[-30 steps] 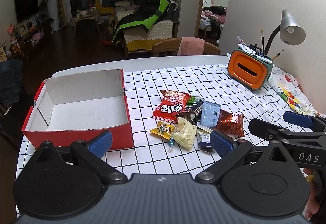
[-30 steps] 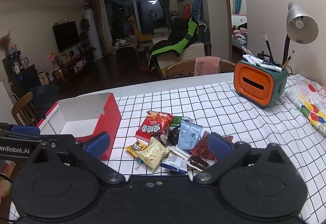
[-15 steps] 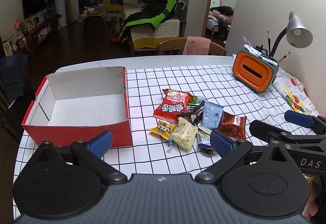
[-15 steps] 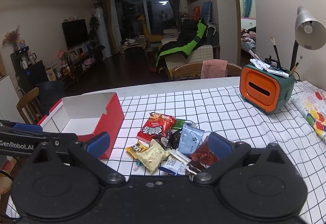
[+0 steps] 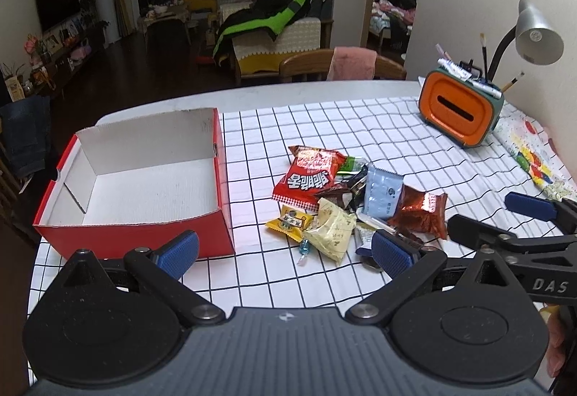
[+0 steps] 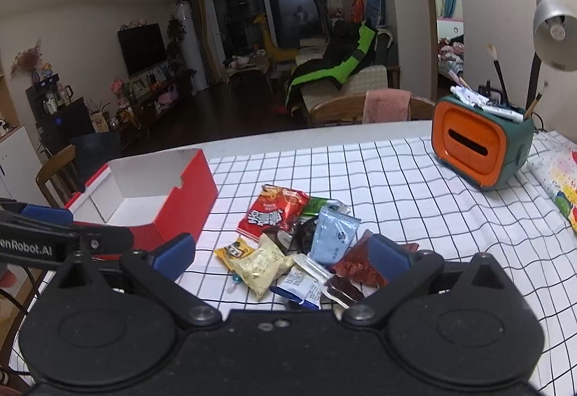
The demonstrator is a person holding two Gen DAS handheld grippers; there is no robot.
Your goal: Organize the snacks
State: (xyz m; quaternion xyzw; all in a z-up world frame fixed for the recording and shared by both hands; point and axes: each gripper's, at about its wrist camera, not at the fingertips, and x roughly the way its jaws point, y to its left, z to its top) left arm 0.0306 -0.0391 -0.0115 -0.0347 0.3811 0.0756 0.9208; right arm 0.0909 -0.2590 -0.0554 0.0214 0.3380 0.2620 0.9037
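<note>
A heap of snack packets lies mid-table on the checked cloth: a red bag [image 5: 310, 176] [image 6: 276, 212], a light blue sachet [image 5: 382, 192] [image 6: 333, 234], a brown-red foil pack [image 5: 420, 210] [image 6: 357, 264], a cream pack [image 5: 331, 228] [image 6: 261, 264] and a yellow candy [image 5: 288, 221] [image 6: 230, 252]. An empty red box [image 5: 144, 234] [image 6: 187, 194] with a white inside stands to their left. My left gripper [image 5: 285, 252] is open, above the table's near edge in front of the heap. My right gripper [image 6: 281, 255] is open too, just short of the heap.
An orange and green pen holder [image 5: 458, 111] [image 6: 479, 147] stands at the back right beside a grey desk lamp [image 5: 537, 32]. A colourful wrapped roll [image 5: 533, 158] lies along the right edge. A wooden chair with a pink cloth [image 5: 351, 64] stands behind the table.
Both views have risen and drawn back a little, so the table appears lower and more of the room shows. The snacks and box have not moved. Both grippers remain open.
</note>
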